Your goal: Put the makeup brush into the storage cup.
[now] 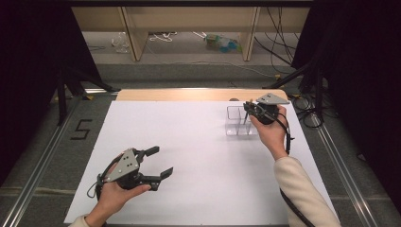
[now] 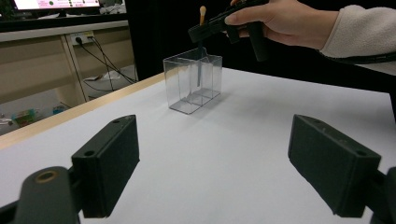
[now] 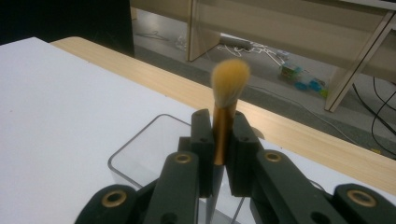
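White table (image 1: 189, 156) — brush (image 3: 224, 116) between right gripper (image 3: 220, 135) jaws

The counter (image 1: 198, 156) has a white top, with a strip of pale wood (image 1: 189, 94) showing along its far edge. A clear box (image 1: 240, 121), split into compartments, stands directly on the white top near the far right corner, just inside the wood strip. All the white surface nearer than the box and to its left is bare.
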Action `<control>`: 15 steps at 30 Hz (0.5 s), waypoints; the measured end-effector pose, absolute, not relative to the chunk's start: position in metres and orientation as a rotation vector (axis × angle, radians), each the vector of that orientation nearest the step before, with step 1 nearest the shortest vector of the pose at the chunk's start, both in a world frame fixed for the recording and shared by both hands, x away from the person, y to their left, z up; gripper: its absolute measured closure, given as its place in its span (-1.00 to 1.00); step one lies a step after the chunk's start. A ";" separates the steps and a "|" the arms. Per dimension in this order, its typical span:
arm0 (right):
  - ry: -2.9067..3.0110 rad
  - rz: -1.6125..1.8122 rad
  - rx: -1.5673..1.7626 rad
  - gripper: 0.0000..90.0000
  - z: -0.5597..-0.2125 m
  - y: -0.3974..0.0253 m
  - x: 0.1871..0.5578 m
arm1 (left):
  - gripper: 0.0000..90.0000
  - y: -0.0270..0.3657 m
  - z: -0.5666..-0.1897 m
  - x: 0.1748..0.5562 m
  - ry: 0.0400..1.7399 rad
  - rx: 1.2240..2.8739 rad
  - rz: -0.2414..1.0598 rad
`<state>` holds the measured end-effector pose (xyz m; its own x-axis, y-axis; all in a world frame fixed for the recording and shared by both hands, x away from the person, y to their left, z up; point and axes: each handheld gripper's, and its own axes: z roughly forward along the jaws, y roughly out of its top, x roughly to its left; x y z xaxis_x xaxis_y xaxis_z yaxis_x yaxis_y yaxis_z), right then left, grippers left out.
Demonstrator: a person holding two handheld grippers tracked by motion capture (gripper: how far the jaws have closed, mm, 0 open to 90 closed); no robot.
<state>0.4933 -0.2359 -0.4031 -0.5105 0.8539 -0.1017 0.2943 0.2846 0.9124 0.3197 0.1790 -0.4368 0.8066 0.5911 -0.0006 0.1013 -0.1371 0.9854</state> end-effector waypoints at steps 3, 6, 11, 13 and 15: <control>1.961 1.205 1.026 0.86 -0.404 -0.236 0.494 | -0.63 0.179 -0.437 0.320 0.549 1.677 0.462; 1.962 1.201 1.037 0.86 -0.404 -0.236 0.493 | -0.63 0.179 -0.437 0.320 0.549 1.677 0.462; 1.953 1.207 1.027 0.86 -0.406 -0.236 0.494 | -0.64 0.179 -0.437 0.320 0.550 1.676 0.461; 1.952 1.207 1.028 0.86 -0.406 -0.236 0.494 | -0.64 0.179 -0.437 0.320 0.550 1.677 0.461; 1.953 1.206 1.028 0.86 -0.406 -0.236 0.495 | -0.63 0.179 -0.437 0.320 0.551 1.677 0.460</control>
<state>0.4945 -0.2357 -0.4060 -0.5073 0.8559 -0.1007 0.2935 0.2814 0.9136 0.3199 0.1787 -0.4371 0.8062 0.5916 -0.0026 0.1032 -0.1362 0.9853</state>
